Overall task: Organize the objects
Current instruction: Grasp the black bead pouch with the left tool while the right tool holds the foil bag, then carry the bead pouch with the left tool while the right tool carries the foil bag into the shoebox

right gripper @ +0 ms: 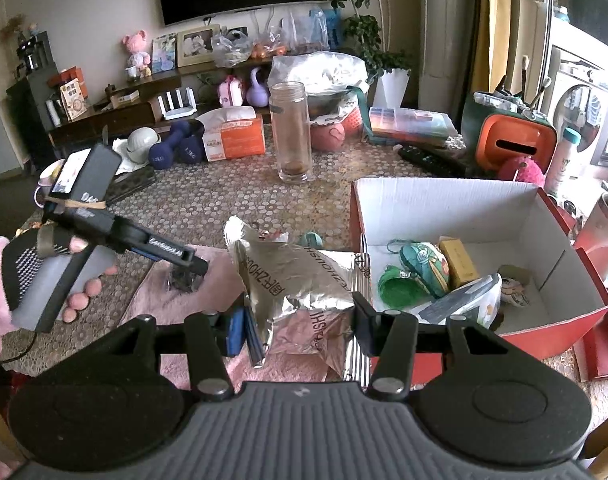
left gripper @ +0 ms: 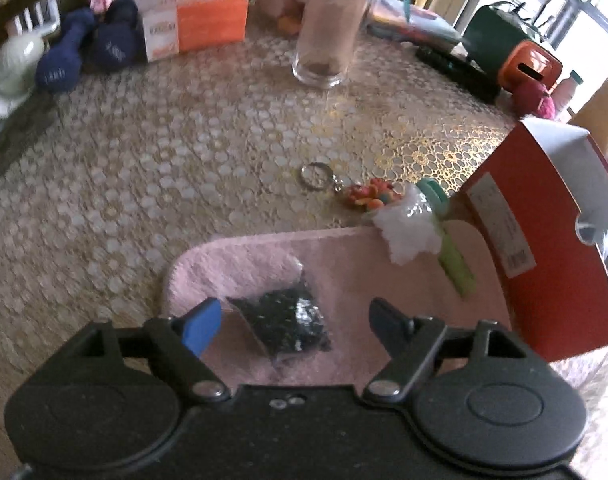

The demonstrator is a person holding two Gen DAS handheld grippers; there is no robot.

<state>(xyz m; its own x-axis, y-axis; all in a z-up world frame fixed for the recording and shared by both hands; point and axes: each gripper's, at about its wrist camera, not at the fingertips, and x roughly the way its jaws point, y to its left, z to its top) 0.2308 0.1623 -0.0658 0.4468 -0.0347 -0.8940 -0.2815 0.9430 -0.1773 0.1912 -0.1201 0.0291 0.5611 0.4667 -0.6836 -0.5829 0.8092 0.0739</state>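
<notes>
the glass jar (left gripper: 327, 20) is blurring in the left wrist view, its top running off the upper edge. beside the jar, the red box (left gripper: 543, 240) is running off the right edge there. the silver foil bag (right gripper: 300, 280) is hiding the box's near left corner, its print too crumpled to read.

Pink towel (left gripper: 383, 264), black speckled packet (left gripper: 288, 320), red box (right gripper: 543, 332), silver foil bag (right gripper: 300, 276).
</notes>
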